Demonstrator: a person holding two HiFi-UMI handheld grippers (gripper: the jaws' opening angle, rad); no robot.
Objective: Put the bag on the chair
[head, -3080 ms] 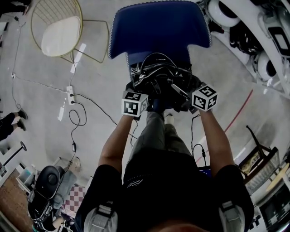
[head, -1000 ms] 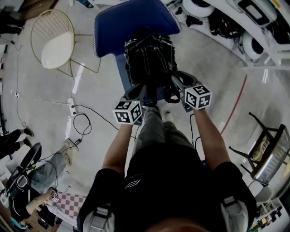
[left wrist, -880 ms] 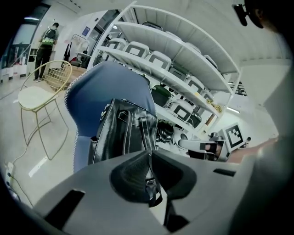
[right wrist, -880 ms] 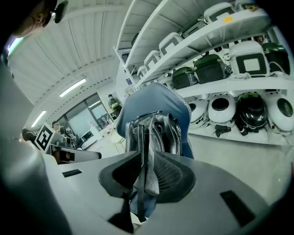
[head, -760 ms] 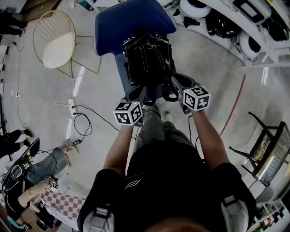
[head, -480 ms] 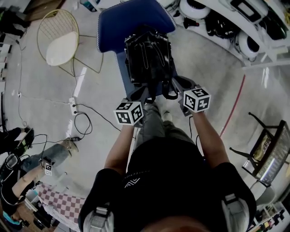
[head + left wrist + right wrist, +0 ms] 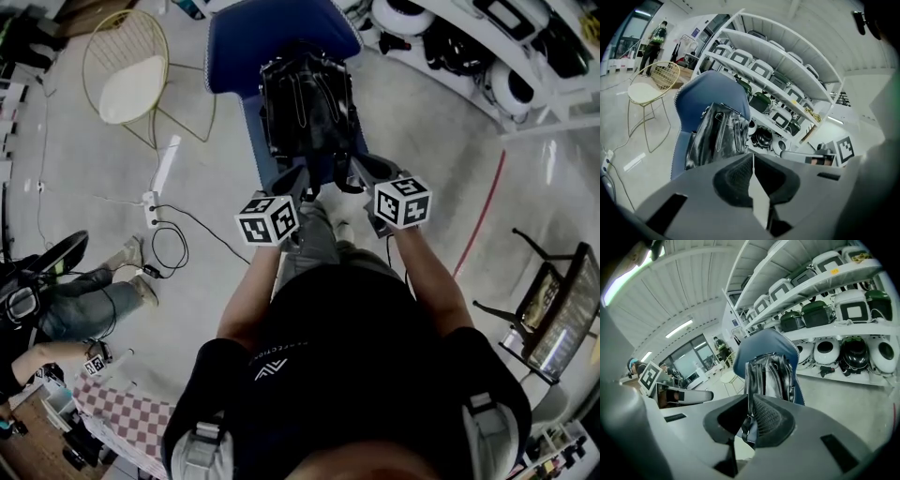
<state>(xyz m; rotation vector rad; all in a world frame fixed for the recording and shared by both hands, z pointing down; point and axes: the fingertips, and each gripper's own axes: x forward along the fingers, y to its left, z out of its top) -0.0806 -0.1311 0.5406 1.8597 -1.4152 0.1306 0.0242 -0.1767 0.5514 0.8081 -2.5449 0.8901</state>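
Observation:
The black leather bag (image 7: 307,98) stands upright on the seat of the blue chair (image 7: 281,33) and leans against its back. It shows the same way in the left gripper view (image 7: 717,138) and the right gripper view (image 7: 771,376). My left gripper (image 7: 298,178) is at the seat's front edge, short of the bag. Its pads meet with nothing between them (image 7: 752,157). My right gripper (image 7: 361,169) is beside it, and its jaws (image 7: 750,399) are closing tight on a dark strap (image 7: 746,427) of the bag.
A gold wire chair with a white cushion (image 7: 127,75) stands to the left of the blue chair. A power strip with cables (image 7: 150,202) lies on the floor. A person (image 7: 56,300) sits low at the left. Shelves of appliances (image 7: 487,56) run behind.
Three seconds ago the bag sat low at the seat's front between both grippers. It now stands against the chair back, and both grippers have drawn slightly back. The person at the left has shifted.

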